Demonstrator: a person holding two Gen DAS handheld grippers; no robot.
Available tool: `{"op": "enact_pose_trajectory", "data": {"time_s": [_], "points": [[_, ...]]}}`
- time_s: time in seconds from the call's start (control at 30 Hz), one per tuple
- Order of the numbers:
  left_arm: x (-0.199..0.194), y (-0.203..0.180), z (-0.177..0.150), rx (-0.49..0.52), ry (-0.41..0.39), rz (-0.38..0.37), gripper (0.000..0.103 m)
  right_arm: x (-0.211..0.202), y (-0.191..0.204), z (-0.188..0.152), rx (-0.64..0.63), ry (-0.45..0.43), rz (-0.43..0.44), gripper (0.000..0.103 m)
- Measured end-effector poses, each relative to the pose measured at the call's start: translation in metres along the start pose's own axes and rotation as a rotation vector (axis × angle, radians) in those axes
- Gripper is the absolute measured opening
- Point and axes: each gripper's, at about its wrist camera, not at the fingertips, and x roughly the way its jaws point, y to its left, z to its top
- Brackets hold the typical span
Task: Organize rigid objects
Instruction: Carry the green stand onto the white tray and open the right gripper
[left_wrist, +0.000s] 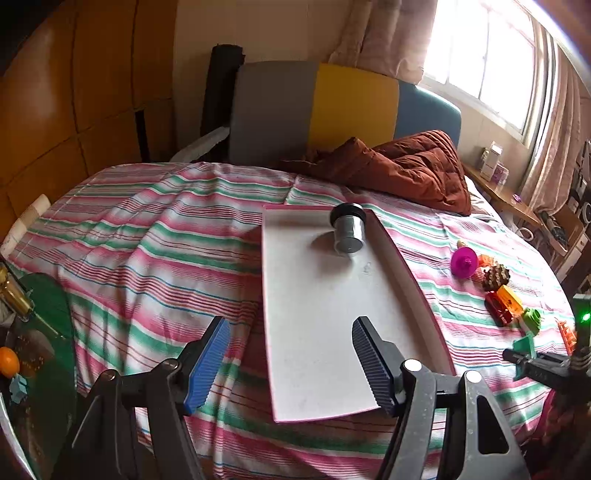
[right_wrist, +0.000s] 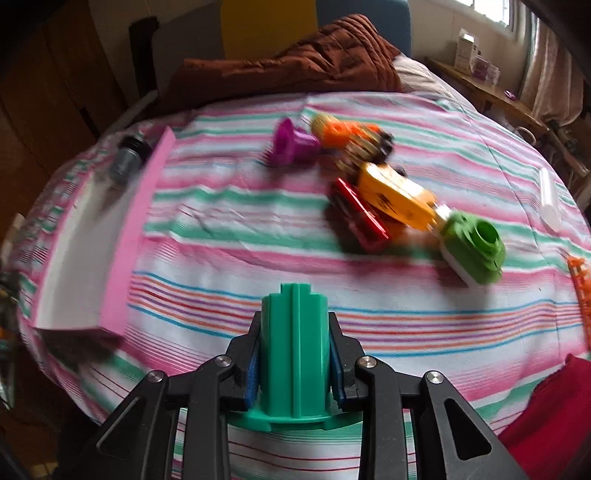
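Right wrist: right gripper (right_wrist: 295, 354) clamps teal ribbed peg (right_wrist: 294, 343); left gripper (left_wrist: 291, 365) wide open, empty.

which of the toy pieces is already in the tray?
Only the grey cylinder with the black cap, lying near the far end of the white tray. The coloured pieces sit on the striped bedspread.

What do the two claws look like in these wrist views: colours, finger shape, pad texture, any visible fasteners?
Both are alike. The left claw has black, angular, linkage-style arms with triangular cut-outs, silver round pivot fasteners, and tapered fingers faced with blue ribbed pads. The right claw shows the same black frame, silver pivots and blue pads. Seen from the left wrist view, a green light glows near it. No cables, sleeves or hands are visible.
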Motion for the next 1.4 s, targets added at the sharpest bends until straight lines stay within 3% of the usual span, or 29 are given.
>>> {"op": "enact_pose_trajectory", "data": {"time_s": [0.43,0.6,0.83,1.1,1.4], "points": [[-0.016,0.028,-0.008,-0.057,-0.016,0.045,0.07,-0.028,0.109,0.025,-0.169,-0.119,0.167,0.03],[-0.017,0.035,-0.008,-0.072,-0.015,0.051,0.07,-0.022,0.151,0.035,-0.228,-0.094,0.24,0.03],[-0.008,0.044,-0.007,-0.093,-0.002,0.051,0.07,-0.002,0.192,0.044,-0.291,-0.059,0.261,0.03],[0.003,0.05,-0.008,-0.1,0.024,0.057,0.07,0.029,0.221,0.067,-0.236,-0.013,0.286,0.03],[0.011,0.065,-0.012,-0.13,0.045,0.074,0.07,0.076,0.26,0.087,-0.221,0.061,0.259,0.03]]}}
